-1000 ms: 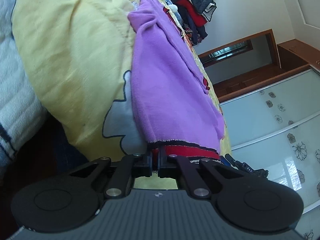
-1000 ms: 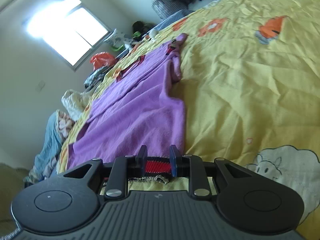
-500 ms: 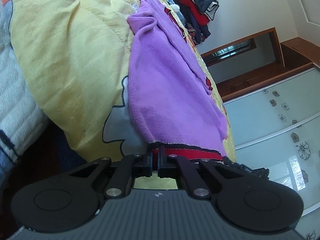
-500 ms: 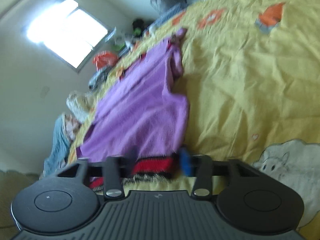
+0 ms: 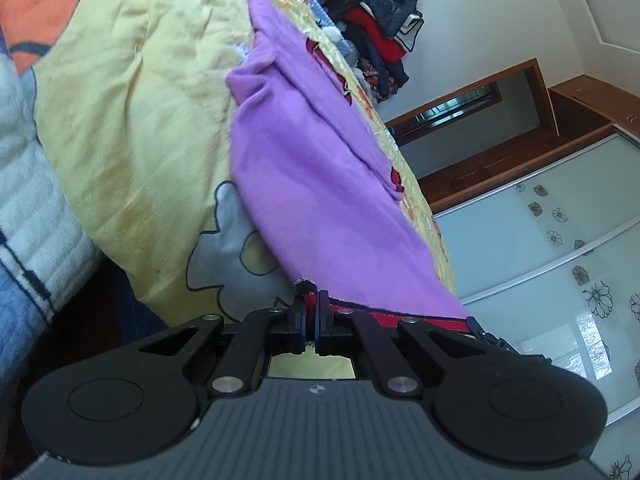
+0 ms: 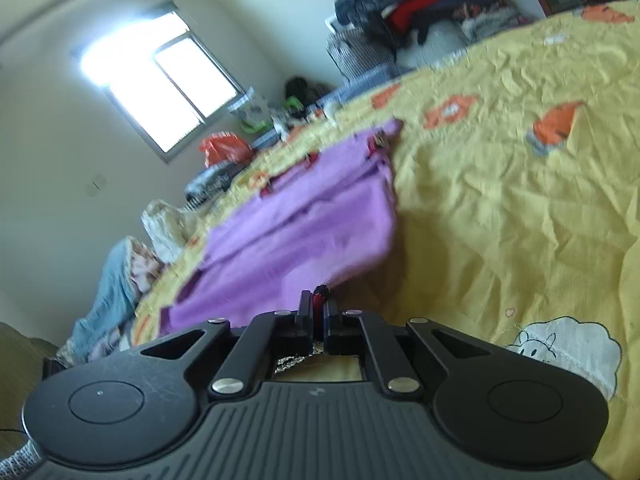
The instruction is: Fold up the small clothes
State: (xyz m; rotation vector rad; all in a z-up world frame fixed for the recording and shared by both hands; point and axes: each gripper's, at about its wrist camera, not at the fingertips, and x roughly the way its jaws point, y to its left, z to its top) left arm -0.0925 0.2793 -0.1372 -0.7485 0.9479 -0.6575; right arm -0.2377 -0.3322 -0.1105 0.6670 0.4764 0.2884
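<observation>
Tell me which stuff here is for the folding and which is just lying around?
For the folding:
purple top
left gripper
right gripper

Just lying around:
clothes pile
orange bag
yellow bedspread

One purple garment, two grippers, one yellow bedspread.

A single purple garment (image 5: 320, 184) with one red hem band (image 5: 404, 320) lies on one yellow bedspread (image 6: 520, 200); two grippers, left gripper (image 5: 310, 312) and right gripper (image 6: 317, 312), one clothes heap (image 6: 420, 8), one window (image 6: 160, 84).
</observation>
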